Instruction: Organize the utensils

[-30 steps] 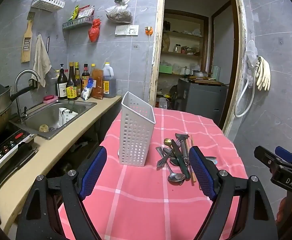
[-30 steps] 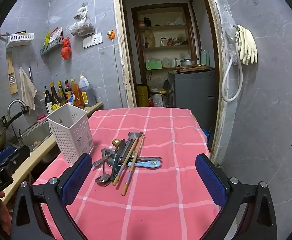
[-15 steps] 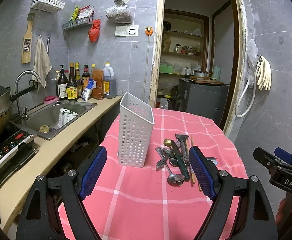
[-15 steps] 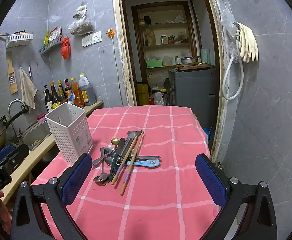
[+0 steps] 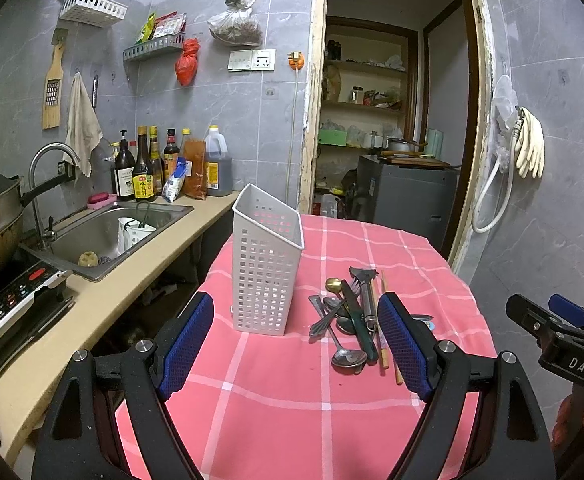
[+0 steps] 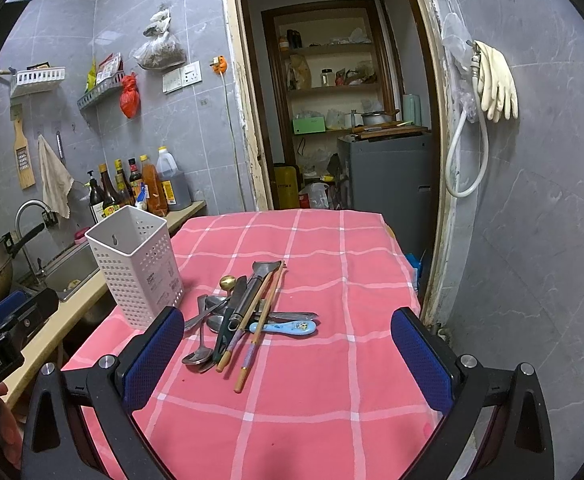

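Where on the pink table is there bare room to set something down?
Free: the near tablecloth between the utensil pile and both open grippers, the right side past the blue spoon, and the far end. Crowded: between the white holder and the pile.

Black fingers, blue mesh pads

Both wrist views toward shared table

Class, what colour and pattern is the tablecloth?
Pink-red tablecloth with white check lines; clearest in the right wrist view.
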Action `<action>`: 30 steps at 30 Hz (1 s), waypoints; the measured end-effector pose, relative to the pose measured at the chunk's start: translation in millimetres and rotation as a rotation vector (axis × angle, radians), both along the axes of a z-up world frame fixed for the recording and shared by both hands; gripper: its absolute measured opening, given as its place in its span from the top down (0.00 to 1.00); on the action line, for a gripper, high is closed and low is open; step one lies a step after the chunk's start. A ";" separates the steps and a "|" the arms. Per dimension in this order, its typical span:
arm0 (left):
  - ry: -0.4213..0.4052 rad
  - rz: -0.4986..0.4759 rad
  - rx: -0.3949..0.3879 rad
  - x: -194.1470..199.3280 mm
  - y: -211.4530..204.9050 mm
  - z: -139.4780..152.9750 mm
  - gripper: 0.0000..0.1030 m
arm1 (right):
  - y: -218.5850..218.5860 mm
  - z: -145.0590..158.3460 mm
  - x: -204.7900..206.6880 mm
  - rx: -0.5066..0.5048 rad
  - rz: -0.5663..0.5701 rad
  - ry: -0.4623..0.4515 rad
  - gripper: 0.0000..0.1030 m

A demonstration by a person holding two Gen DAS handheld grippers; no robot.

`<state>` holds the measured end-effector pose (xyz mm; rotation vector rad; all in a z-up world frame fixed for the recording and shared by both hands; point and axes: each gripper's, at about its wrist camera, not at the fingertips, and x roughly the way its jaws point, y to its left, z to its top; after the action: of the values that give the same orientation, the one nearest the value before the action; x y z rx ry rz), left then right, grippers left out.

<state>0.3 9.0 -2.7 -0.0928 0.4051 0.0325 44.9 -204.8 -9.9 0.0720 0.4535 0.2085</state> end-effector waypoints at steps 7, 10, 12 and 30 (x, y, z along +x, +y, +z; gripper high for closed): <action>0.009 0.009 0.004 2.2 -1.8 0.4 0.23 | 1.4 -5.4 3.6 0.001 0.001 0.008 0.00; 0.014 0.012 0.004 4.2 -2.7 -0.5 0.23 | 1.9 -7.9 2.7 0.002 0.003 0.010 0.00; 0.016 0.013 0.004 5.0 -2.6 -0.8 0.23 | 0.9 -7.4 3.9 0.003 0.003 0.011 0.00; 0.017 0.014 0.005 5.5 -3.5 -1.3 0.23 | 0.2 -7.1 6.6 0.005 0.004 0.017 0.00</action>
<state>5.7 5.5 -4.0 -0.0901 0.4209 0.0480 51.5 -204.6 -17.0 0.0777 0.4702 0.2130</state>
